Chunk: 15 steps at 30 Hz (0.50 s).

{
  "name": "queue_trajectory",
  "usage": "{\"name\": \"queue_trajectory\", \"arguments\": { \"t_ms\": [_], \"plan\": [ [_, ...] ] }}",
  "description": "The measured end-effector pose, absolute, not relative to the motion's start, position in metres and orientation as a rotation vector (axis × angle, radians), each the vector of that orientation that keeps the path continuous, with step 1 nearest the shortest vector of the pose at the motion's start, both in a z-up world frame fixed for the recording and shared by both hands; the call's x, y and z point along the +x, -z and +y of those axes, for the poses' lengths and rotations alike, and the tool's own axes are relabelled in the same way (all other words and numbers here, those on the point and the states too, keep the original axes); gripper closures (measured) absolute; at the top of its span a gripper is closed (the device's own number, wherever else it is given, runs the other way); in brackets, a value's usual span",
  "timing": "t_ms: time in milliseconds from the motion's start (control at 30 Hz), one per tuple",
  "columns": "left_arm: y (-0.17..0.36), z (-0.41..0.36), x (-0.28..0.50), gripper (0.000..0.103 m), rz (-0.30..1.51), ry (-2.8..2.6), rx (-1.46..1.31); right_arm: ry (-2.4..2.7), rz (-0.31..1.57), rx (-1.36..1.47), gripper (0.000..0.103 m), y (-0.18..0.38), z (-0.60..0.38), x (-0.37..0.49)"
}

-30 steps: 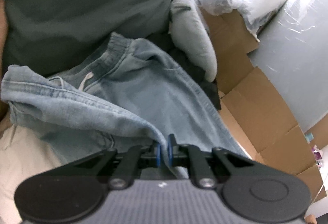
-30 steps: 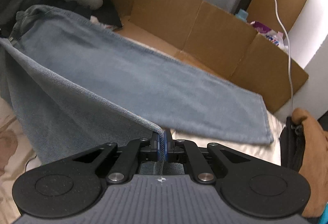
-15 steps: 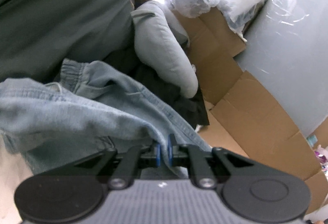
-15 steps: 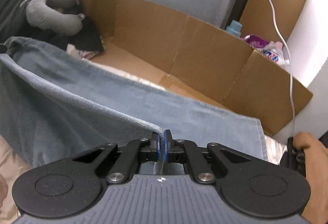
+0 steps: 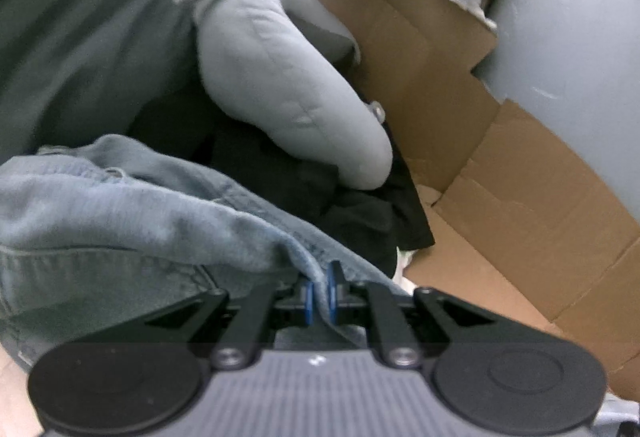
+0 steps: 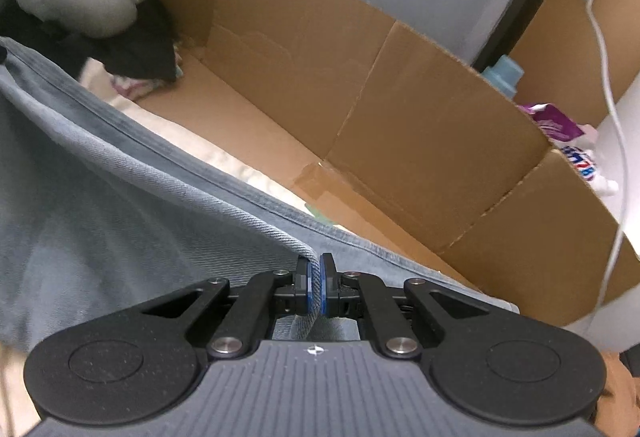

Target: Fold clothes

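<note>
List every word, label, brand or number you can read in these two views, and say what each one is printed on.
Nothing reads whole.
White packet behind the cardboard box, right wrist view: large red and blue letters, turned sideways and cut off by the box edge; unreadable.
Purple packet beside it: pale print, too blurred to read.
Blue bottle: no label visible.
Jeans, grey neck pillow: no text visible.
</note>
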<state>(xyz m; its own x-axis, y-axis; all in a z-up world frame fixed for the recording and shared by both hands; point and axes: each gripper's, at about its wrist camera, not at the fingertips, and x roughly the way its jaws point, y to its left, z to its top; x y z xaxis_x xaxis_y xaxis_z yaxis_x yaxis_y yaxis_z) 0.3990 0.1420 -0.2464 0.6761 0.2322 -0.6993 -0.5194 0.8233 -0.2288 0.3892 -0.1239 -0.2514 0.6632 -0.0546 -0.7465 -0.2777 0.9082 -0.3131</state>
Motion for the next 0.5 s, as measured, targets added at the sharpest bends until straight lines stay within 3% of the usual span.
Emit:
{"name": "queue_trajectory", "arguments": {
  "t_ms": [500],
  "plan": [
    [0.267,0.119,0.436,0.094,0.741,-0.442,-0.395,-0.074,0.99,-0.497,0.102,0.302,-0.128,0.462]
  ]
}}
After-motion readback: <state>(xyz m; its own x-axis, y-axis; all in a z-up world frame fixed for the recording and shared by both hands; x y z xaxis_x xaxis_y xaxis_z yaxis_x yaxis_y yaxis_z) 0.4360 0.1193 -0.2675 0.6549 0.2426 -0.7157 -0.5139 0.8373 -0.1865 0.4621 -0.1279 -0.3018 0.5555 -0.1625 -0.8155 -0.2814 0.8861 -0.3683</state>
